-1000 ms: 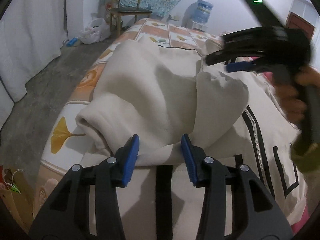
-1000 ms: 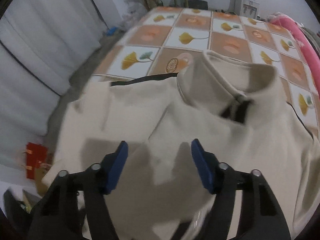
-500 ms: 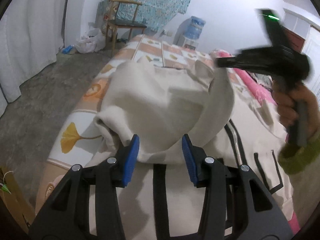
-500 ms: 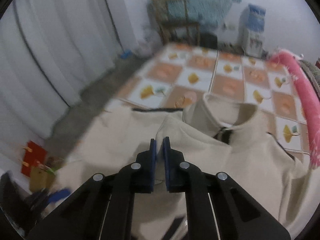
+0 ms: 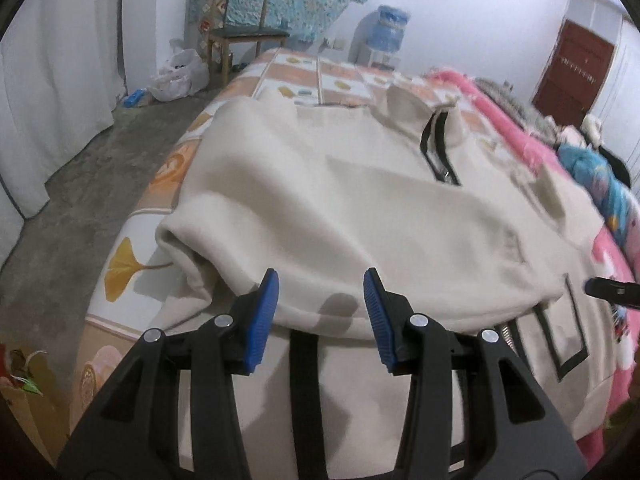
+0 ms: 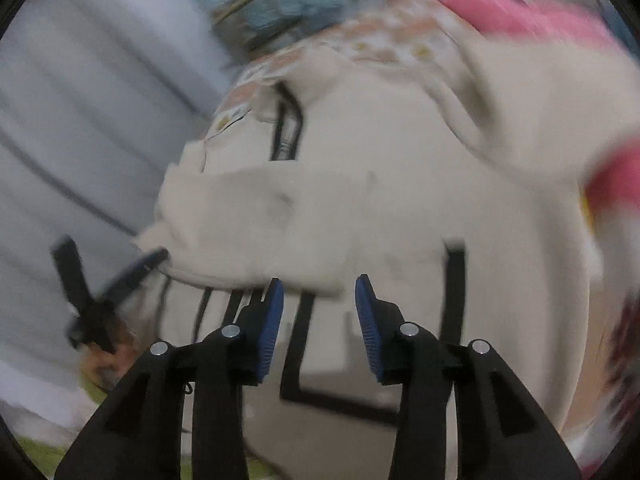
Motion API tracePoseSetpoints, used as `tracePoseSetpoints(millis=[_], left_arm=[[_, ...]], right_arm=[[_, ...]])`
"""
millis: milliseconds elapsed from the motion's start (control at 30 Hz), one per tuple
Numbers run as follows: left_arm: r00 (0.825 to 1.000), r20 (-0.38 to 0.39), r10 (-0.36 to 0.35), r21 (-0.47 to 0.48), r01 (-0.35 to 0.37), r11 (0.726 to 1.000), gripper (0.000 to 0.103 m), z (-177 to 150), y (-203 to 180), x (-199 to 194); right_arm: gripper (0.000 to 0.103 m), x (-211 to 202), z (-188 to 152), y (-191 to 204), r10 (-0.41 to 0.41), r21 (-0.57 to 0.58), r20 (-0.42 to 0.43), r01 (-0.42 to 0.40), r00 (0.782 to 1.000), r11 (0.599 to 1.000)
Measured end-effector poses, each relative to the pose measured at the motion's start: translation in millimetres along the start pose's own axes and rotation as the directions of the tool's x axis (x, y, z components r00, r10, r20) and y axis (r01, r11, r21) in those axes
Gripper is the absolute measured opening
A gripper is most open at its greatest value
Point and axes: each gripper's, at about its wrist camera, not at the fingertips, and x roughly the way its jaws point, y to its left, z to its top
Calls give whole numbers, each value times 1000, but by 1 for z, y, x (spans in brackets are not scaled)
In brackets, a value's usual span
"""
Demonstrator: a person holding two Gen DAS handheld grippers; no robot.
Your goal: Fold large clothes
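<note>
A cream jacket (image 5: 360, 184) with black trim and a front zip lies spread on the bed. One sleeve (image 5: 420, 248) is folded flat across its front. My left gripper (image 5: 322, 312) is open, its blue pads on either side of the sleeve's near edge and not pressing it. In the blurred right wrist view my right gripper (image 6: 320, 316) has its jaws opening. Nothing is between them, and the sleeve's cuff (image 6: 280, 264) lies just beyond the pads. Its tip (image 5: 612, 290) shows at the right edge of the left wrist view. The left gripper (image 6: 120, 280) appears blurred at the left.
The bed sheet (image 5: 132, 264) has tiles with leaf prints, and its left edge drops to a concrete floor (image 5: 88, 168). A pink blanket (image 5: 520, 136) runs along the right side. A wooden chair (image 5: 244, 36), a plastic bag (image 5: 180, 76) and a water dispenser (image 5: 386, 28) stand beyond the bed.
My right gripper shut on the sleeve, swung it over the jacket front and let it go. It now sits low at the right. The left gripper stayed at the near edge.
</note>
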Motion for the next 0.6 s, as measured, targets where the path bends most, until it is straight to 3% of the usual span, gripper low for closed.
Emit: tracePoseSetpoints(millis=[100,200,267,400,433,467,533,567,600], left_arm=[[1000,-14,18,12,-18,1000,42,-3,-2,1],[999,-19,30,7,-30,1000,42,-5,-2,-1],[999,-13,34,3,-33,999,42,-7,-2,-5],[999,2,37,-9,-37,999,43,-14,2,-17],[999,2,45,-11,-45,999,43,-15,3,-19],[999,1,53,-14,-53,998,43,-17,6,-21],[997,-2,77,-24,-77,997,43,-21,12,-23],[996,-3,87,-30,-87,996,43,-22,16,-24],[995,-6,96,-40,-96,995,43,-24,21,-24]], right_arm=[[49,-6,-4,-19,109,121,33,-113,993,986],[49,4,4,-18,148,141,24,-149,989,979],[49,12,13,-12,128,117,10,-129,992,985],[48,48,34,-5,-17,61,-51,20,999,998],[45,57,37,-4,-65,38,-68,68,996,997],[33,68,38,1,-105,5,-90,106,990,994],[20,72,40,8,-141,-45,-83,138,987,989],[7,76,41,11,-158,-60,-95,153,983,986],[6,76,42,12,-173,-64,-93,168,981,984]])
